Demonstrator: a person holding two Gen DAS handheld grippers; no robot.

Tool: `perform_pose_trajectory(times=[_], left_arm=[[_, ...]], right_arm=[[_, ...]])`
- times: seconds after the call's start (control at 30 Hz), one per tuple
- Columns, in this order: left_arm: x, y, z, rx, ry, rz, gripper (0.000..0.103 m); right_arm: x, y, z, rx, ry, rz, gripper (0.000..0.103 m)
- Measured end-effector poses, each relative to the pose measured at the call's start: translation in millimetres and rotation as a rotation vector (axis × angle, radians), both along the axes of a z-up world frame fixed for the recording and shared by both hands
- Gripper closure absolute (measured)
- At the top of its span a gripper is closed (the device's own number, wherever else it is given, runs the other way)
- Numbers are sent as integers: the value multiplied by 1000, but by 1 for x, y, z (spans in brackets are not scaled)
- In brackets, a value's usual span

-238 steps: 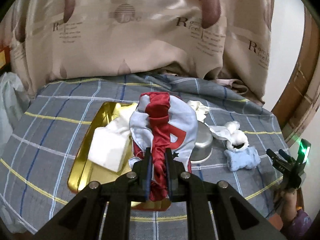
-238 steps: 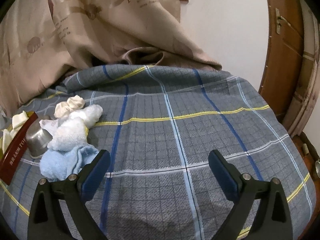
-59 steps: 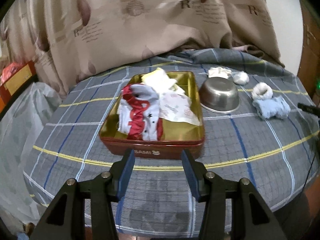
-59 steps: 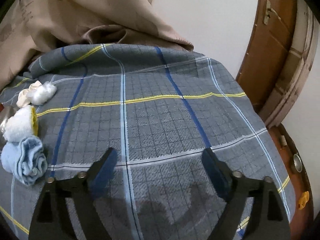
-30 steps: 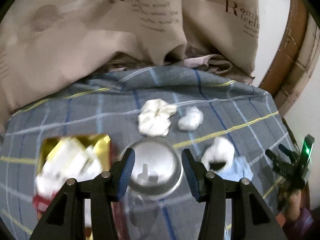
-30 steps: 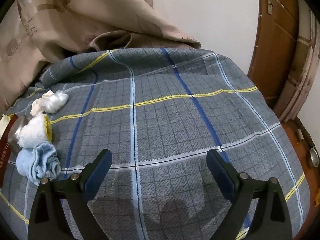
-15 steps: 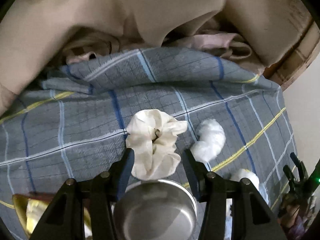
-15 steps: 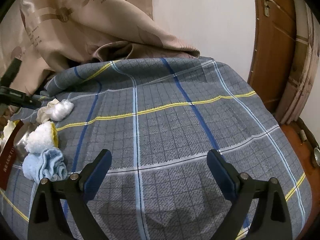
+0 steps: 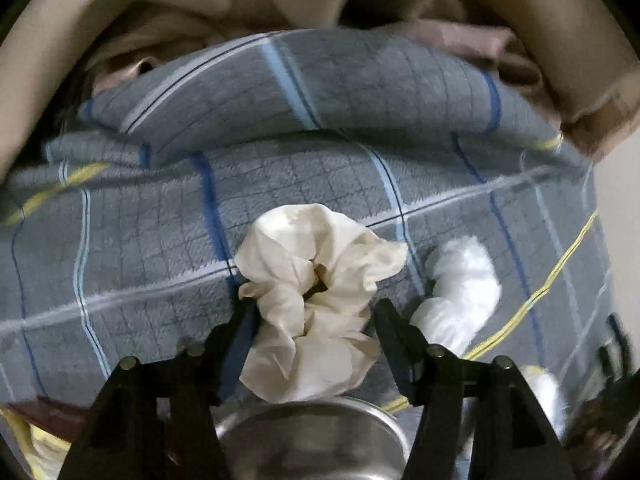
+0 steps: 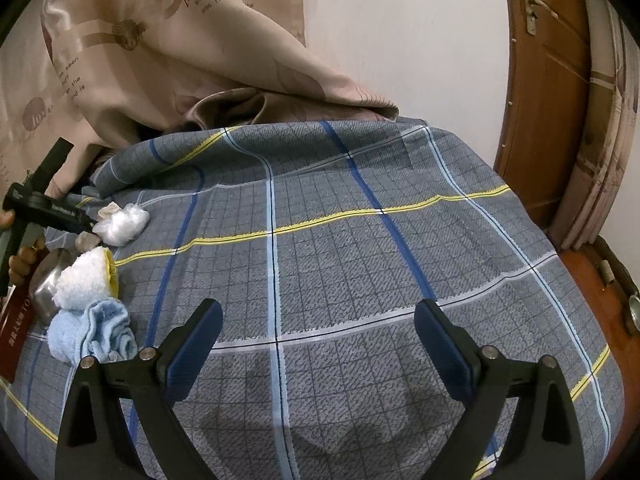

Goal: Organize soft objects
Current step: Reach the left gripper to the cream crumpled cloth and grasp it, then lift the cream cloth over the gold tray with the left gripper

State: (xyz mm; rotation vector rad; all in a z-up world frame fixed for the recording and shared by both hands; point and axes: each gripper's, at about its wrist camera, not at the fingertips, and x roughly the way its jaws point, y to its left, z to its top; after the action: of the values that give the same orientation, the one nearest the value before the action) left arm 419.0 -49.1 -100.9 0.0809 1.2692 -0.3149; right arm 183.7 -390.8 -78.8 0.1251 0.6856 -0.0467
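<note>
A cream fabric scrunchie [image 9: 316,300] lies on the grey plaid bedspread [image 9: 160,240]. My left gripper [image 9: 314,312] is open, with one finger on each side of the scrunchie. A fluffy white scrunchie [image 9: 460,292] lies just right of it and shows in the right wrist view [image 10: 124,222] too. A steel bowl [image 9: 312,436] sits right below the left gripper. My right gripper [image 10: 318,344] is open and empty over bare bedspread [image 10: 360,240]. A white and yellow roll [image 10: 84,278] and a light blue cloth [image 10: 96,334] lie at its left.
The red tin's edge [image 10: 14,332] shows at the far left by the steel bowl [image 10: 48,284]. A beige curtain [image 10: 140,60] hangs over the bed's far side. A wooden door [image 10: 544,92] stands at the right, past the bed's edge.
My left gripper let the red and grey garment go into the tin, then moved over the bowl and down to the cream scrunchie, which now lies between its fingers. The right gripper barely moved.
</note>
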Motion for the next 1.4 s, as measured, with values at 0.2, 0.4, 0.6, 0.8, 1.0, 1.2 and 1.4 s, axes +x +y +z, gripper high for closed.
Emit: perform_pose_trajectory(times=[0.2,0.4,0.6,0.8,1.0,1.2,1.4], left_arm=[[-4,6,10,14,-33,-5,93],[-48,25,64,-25,-241,104,93],[-132,37,117,-56,-375,162,93],[-222,74,148,-65,-419,246,93],[-307,120,159,-33,-442,361,93],[-364,143,152,-49,-473,452,93],[-394,154,144,-26,-549,517,93]], right_arm=[[0,-1,0,1,3,-3,7],[3,-1,-3,1,22,-7,7],[5,-1,-5,-5,37,-13,7],[8,0,-6,-16,53,-23,7],[11,2,-9,-32,79,-30,7],[17,4,-13,-65,123,-45,7],[31,16,-23,-129,224,-21,7]])
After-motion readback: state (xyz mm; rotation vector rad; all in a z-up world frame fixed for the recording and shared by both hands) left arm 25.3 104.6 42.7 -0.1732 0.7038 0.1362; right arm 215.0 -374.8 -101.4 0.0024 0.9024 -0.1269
